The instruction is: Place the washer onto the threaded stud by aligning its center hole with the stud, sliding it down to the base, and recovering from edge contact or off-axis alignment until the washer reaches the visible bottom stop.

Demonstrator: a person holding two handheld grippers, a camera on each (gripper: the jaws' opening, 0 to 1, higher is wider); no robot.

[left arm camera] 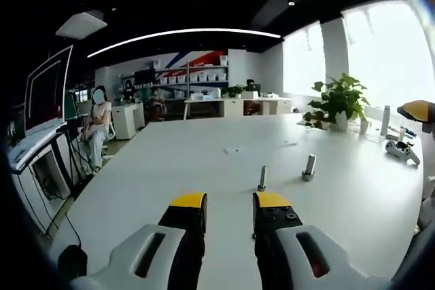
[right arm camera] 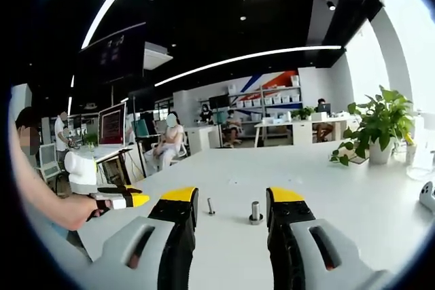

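My left gripper [left arm camera: 230, 200] and right gripper [right arm camera: 231, 195] hover level over the white table [left arm camera: 204, 161], both spread wide, holding nothing. The threaded stud [right arm camera: 255, 212] stands between my right jaws. I cannot make out the washer.

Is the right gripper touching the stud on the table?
Apart. In the right gripper view, the right gripper is open, and the stud stands upright on the table between the jaws' tips, with bare table showing on both sides of it.
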